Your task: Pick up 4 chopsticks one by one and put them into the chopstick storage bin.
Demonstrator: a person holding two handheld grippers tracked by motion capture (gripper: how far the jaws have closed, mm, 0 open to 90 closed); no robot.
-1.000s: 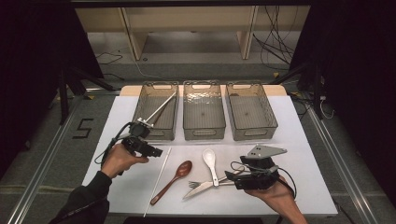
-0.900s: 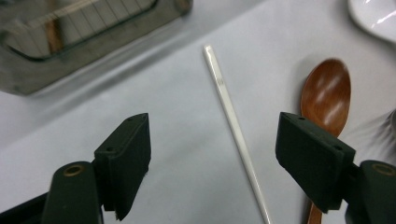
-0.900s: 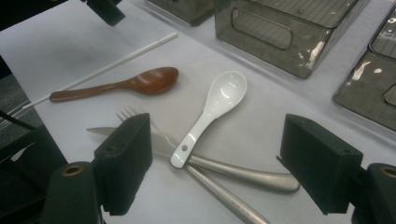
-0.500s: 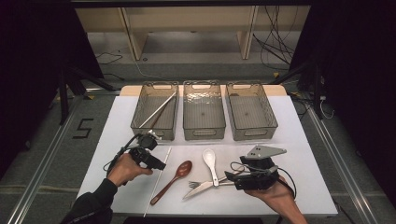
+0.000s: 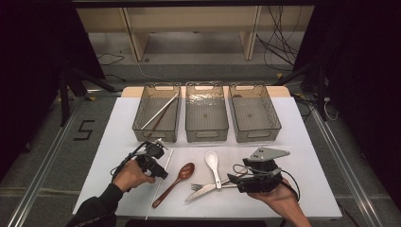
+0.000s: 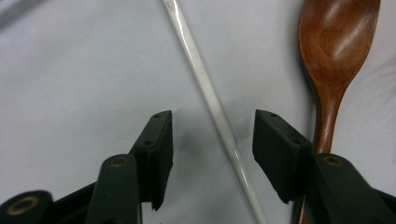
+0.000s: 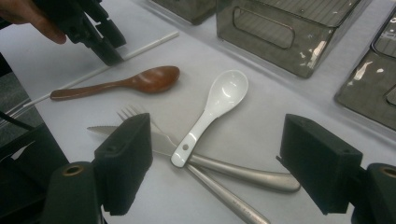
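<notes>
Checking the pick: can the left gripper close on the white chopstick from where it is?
Probably yes. The left gripper has just been closing, its jaws astride the white chopstick without touching. The wooden spoon lies just outside one jaw.

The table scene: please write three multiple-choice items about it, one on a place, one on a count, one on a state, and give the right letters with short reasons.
1. Where does the white chopstick lie?
A. between the left gripper's jaws
B. in the middle basket
C. on the white spoon

2. How many baskets stand on the table?
A. two
B. three
C. four

3. How is the right gripper?
A. shut on the fork
B. shut on the knife
C. open

Answers:
1 A, the stick runs through the gap between the jaws, which have just been closing.
2 B, three stand side by side.
3 C, its jaws stand wide apart above the cutlery.
</notes>
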